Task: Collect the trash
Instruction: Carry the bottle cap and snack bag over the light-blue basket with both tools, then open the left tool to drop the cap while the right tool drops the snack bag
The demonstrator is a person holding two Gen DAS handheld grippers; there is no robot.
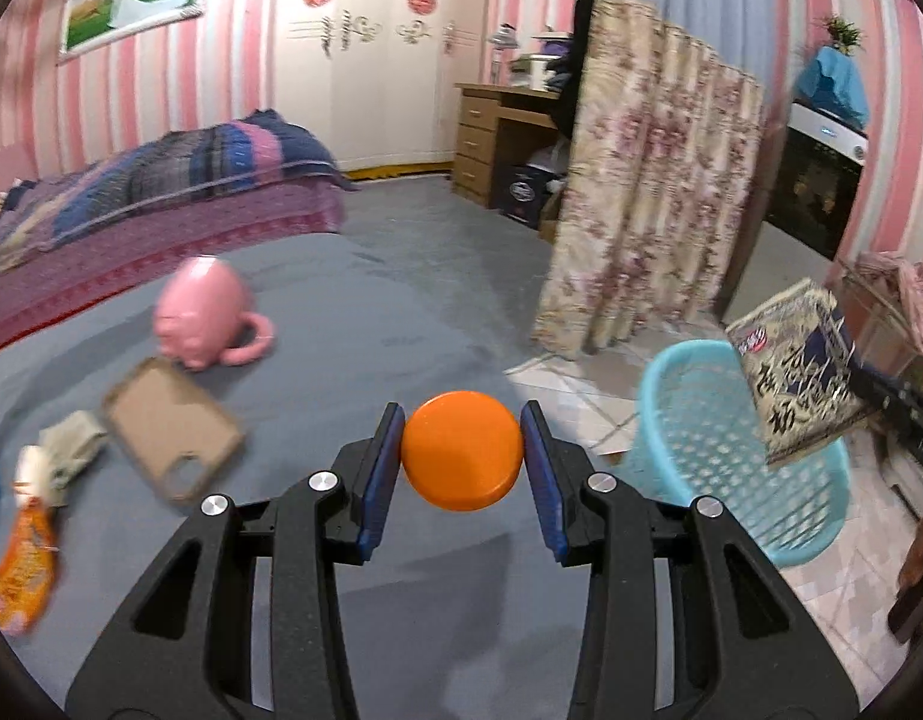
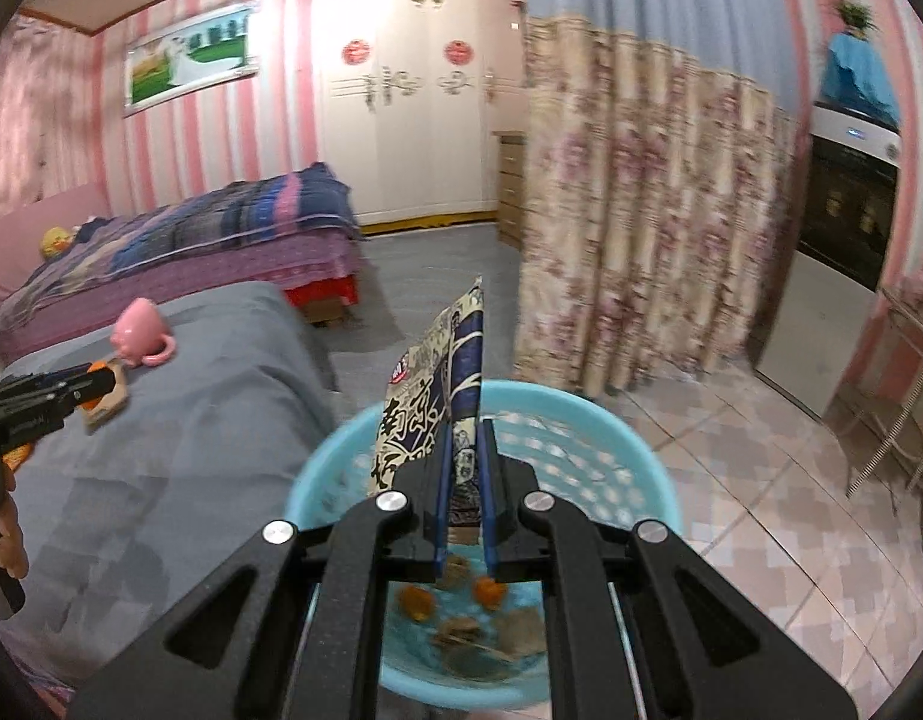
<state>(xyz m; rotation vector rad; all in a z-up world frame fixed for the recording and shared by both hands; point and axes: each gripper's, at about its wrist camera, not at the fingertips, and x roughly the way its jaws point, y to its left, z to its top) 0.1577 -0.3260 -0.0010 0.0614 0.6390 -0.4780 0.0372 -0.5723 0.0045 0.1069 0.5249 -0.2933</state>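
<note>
The left gripper [image 1: 461,450] is clamped on an orange bottle cap [image 1: 461,450] above the grey bedsheet [image 1: 353,312], with a tan phone case [image 1: 173,426] at its nine o'clock and an upturned pink mug [image 1: 203,315] at ten. The right gripper [image 2: 464,468] pinches a printed snack bag [image 2: 446,384] upright over the blue perforated basket [image 2: 629,456], which stands on the tiled floor [image 2: 761,528] and holds orange peel and scraps [image 2: 461,618]. An orange wrapper [image 1: 26,564] lies at the sheet's eight o'clock edge in the left view.

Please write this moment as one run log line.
left gripper: jaws shut on orange lid | right gripper: jaws shut on snack bag, above blue basket
</note>
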